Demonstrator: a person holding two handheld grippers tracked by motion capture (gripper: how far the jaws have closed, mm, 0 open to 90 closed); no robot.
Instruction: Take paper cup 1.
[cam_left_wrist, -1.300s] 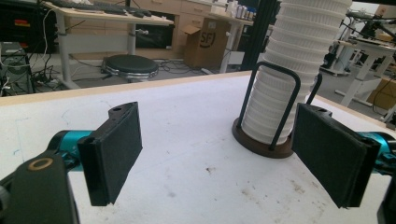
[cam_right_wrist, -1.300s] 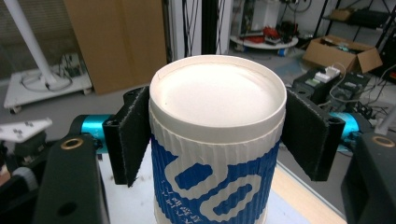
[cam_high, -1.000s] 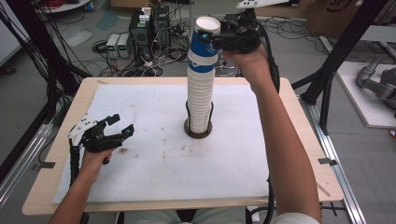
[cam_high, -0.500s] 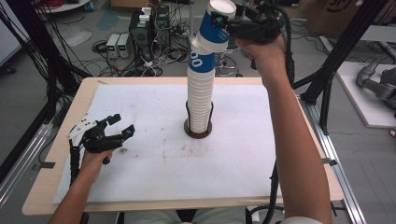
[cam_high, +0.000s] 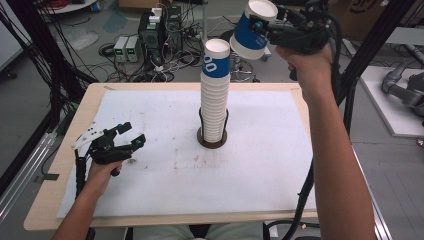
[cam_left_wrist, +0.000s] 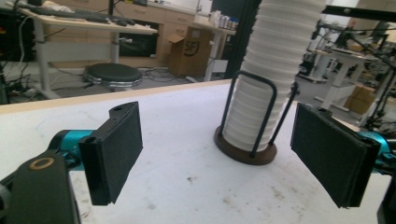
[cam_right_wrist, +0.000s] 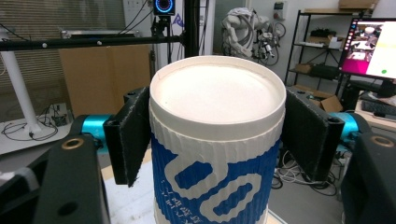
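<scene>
My right gripper pinches a blue-and-white paper cup, its pads pressed on the ribbed sleeve at either side; in the right gripper view the cup is upside down, white base toward the camera. In the high view that cup hangs tilted in the air at about two o'clock from the top of the cup stack, clear of it and not touching. The stack stands upright in its wire-framed holder near the middle of the white table mat, with another blue-banded cup on top. My left gripper rests low over the mat at about nine o'clock from the holder, jaws spread and empty; its own view looks between the two pads at the holder's round base. I judge one cup is lifted off; setting it down somewhere on the mat is not yet done, and a tall stack is left.
</scene>
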